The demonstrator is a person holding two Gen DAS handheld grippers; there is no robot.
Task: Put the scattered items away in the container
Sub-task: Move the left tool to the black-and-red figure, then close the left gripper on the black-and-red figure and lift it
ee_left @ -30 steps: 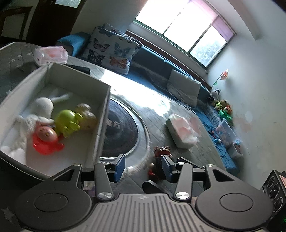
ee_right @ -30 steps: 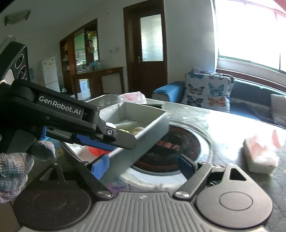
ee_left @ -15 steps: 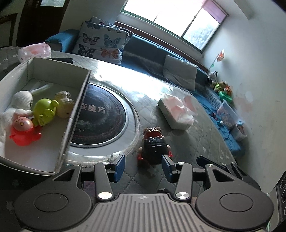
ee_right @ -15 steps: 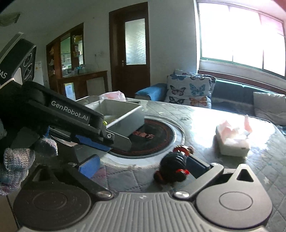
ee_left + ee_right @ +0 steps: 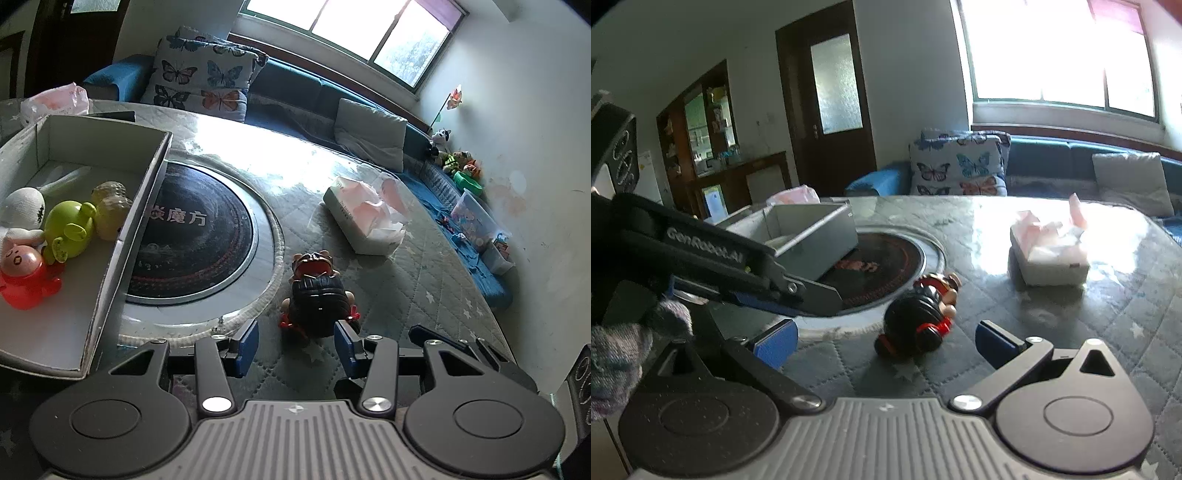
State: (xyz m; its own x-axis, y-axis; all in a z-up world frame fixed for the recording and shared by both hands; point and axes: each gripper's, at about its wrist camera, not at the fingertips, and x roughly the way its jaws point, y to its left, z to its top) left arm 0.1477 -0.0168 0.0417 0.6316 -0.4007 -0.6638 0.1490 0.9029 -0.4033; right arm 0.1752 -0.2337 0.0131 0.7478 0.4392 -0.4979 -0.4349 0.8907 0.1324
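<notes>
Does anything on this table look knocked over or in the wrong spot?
Yes: one small black-and-red toy figure lies tipped on its side on the quilted grey table cover, beside the round black hotplate, while the other toys sit in the grey cardboard box. Both grippers have their jaws open near it.

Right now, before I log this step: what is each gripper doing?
Left gripper: open, empty, the black-and-red toy figure just ahead.
Right gripper: open wide, empty, same figure between its fingers, untouched.
</notes>
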